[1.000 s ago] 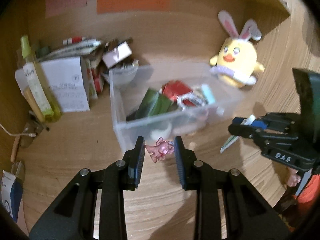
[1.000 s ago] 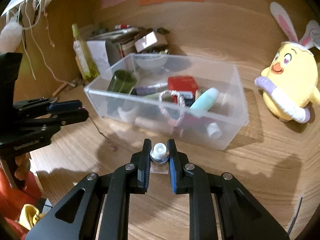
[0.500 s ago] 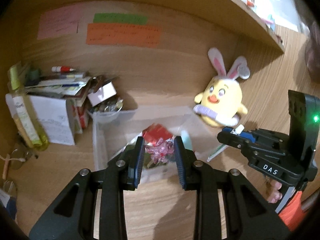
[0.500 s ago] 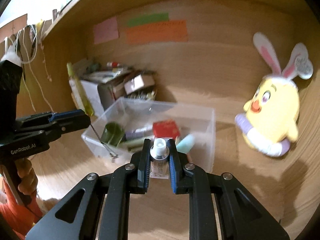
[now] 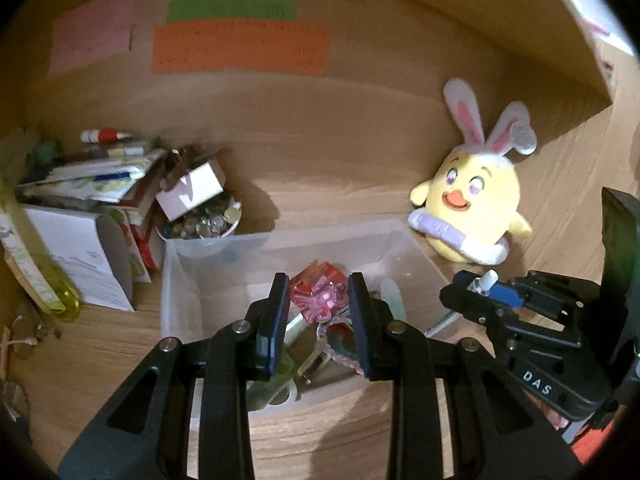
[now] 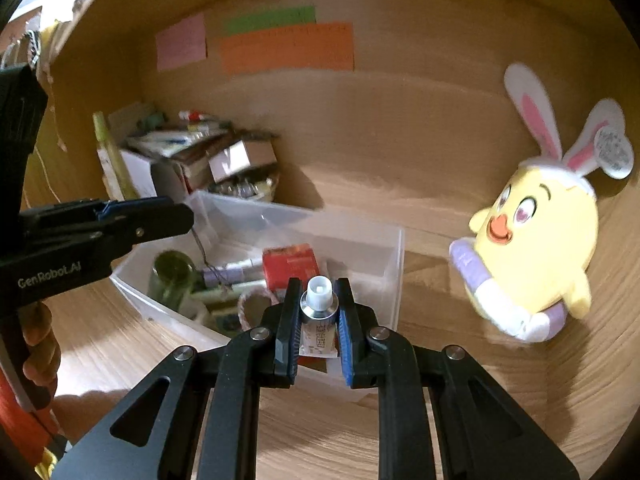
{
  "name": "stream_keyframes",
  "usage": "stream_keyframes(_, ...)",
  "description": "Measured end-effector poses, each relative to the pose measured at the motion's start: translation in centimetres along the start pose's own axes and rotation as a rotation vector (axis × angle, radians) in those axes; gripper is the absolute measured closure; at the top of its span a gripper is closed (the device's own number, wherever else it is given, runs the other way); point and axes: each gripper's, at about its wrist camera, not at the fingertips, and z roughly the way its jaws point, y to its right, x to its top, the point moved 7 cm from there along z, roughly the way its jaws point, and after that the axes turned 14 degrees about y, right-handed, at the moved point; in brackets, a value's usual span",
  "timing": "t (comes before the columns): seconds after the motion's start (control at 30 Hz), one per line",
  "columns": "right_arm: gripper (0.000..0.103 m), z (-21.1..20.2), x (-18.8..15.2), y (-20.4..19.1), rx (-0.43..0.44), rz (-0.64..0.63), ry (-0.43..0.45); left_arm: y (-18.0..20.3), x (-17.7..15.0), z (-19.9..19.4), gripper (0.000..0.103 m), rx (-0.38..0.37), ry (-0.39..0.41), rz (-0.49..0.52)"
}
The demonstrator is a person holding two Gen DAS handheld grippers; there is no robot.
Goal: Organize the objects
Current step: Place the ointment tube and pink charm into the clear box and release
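My left gripper (image 5: 320,304) is shut on a small pink see-through figure (image 5: 325,298), held above the clear plastic bin (image 5: 176,280). My right gripper (image 6: 319,314) is shut on a small silver bottle with a white cap (image 6: 319,300), over the near wall of the same bin (image 6: 386,264). The bin holds a red box (image 6: 290,266), a green jar (image 6: 172,276), a braided ring and tubes. The right gripper (image 5: 472,294) shows at the right of the left wrist view. In the right wrist view the left gripper (image 6: 168,216) reaches in from the left.
A yellow plush chick with rabbit ears (image 5: 476,208) stands right of the bin. At the left is a pile of boxes and papers (image 5: 100,184), a bowl of glass beads (image 5: 204,222) and a yellow-green bottle (image 5: 44,280). Coloured notes (image 5: 240,48) hang on the back wall.
Both grippers have risen and moved forward with their objects. The pink figure was in front of the bin and now hangs over it. The bottle has come up to the bin's near wall.
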Motion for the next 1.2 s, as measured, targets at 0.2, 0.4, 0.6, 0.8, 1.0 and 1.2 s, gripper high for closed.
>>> stream_keyframes(0.2,0.089,1.9,-1.4,-0.1,0.008,-0.002,-0.062,-0.1,-1.7,2.5,0.074,0.002,-0.067,-0.008)
stream_keyframes(0.4,0.086,3.1,-1.7,-0.8,0.023,-0.011,-0.097,-0.4,-2.3,2.9,0.073,-0.021,-0.097,-0.036)
stream_keyframes(0.6,0.075,2.5,-0.9,-0.9,0.028,-0.004,-0.068,-0.1,-1.2,0.9,0.073,-0.024,-0.048,-0.015)
stream_keyframes(0.8,0.075,0.5,-0.3,-1.5,0.037,-0.010,-0.033,0.2,-0.4,-1.6,0.065,-0.027,0.010,0.000)
stream_keyframes(1.0,0.049,-2.3,0.0,-2.5,0.047,-0.012,0.029,-0.1,-0.9,-4.2,0.041,0.008,0.071,0.035)
stream_keyframes(1.2,0.029,-4.9,-0.4,-2.8,0.016,-0.013,0.098,-0.4,-2.6,-5.8,0.024,0.024,0.087,0.056)
